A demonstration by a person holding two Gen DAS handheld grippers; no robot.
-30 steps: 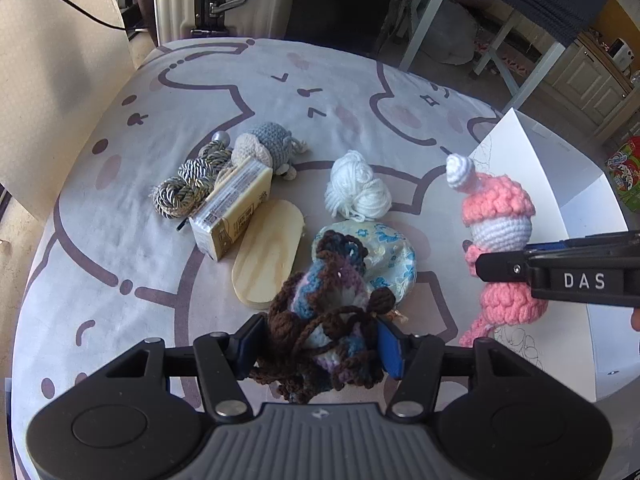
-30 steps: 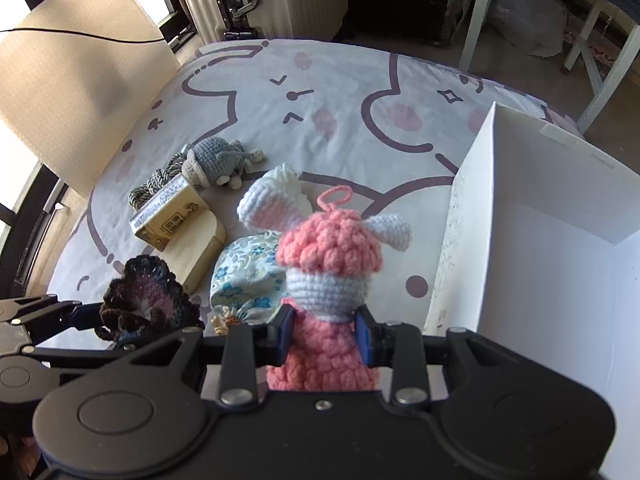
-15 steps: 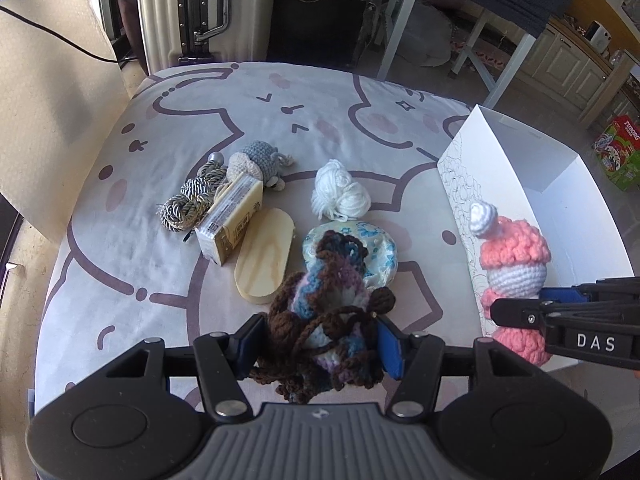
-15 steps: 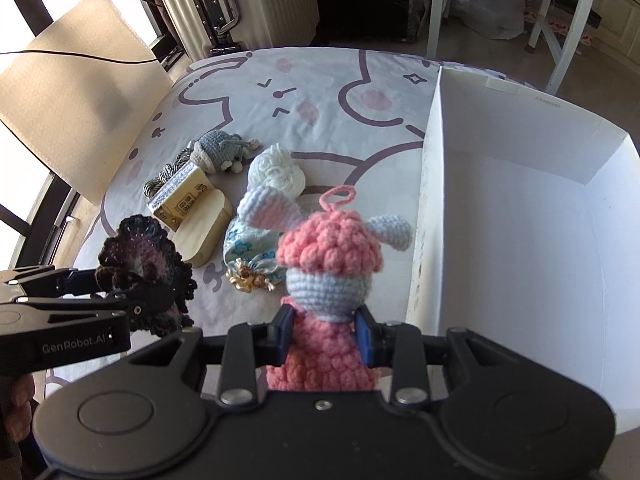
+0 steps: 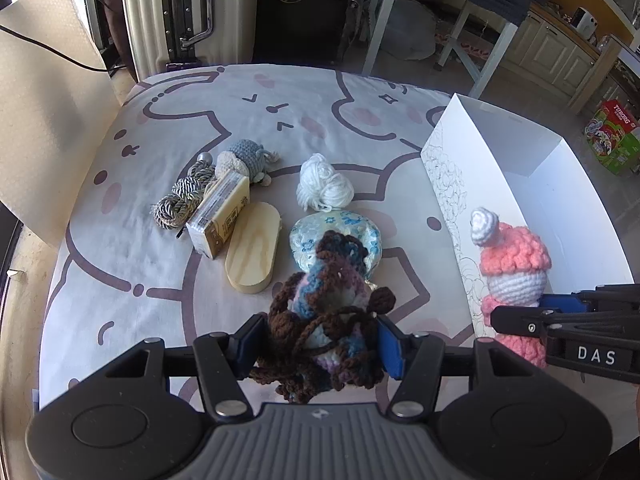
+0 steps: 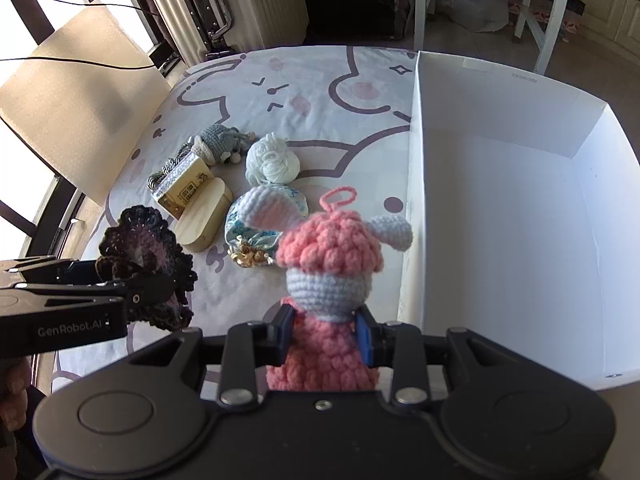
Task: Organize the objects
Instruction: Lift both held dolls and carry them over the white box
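A fluffy pink crochet doll (image 6: 328, 280) with white ears is clamped at its body between the closed jaws of the right gripper (image 6: 325, 336), at lower centre, beside the white paper box (image 6: 520, 216). A dark, frilly crochet piece (image 5: 324, 320) is squeezed between the partly closed jaws of the left gripper (image 5: 318, 346), at lower centre.

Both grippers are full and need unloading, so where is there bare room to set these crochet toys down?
The white box is bare inside: the roomiest spot. The cloth's far half, beyond the white yarn ball, is also free. It is crowded mid-cloth, where the cord bundle, carton, wooden block and floral pouch cluster.
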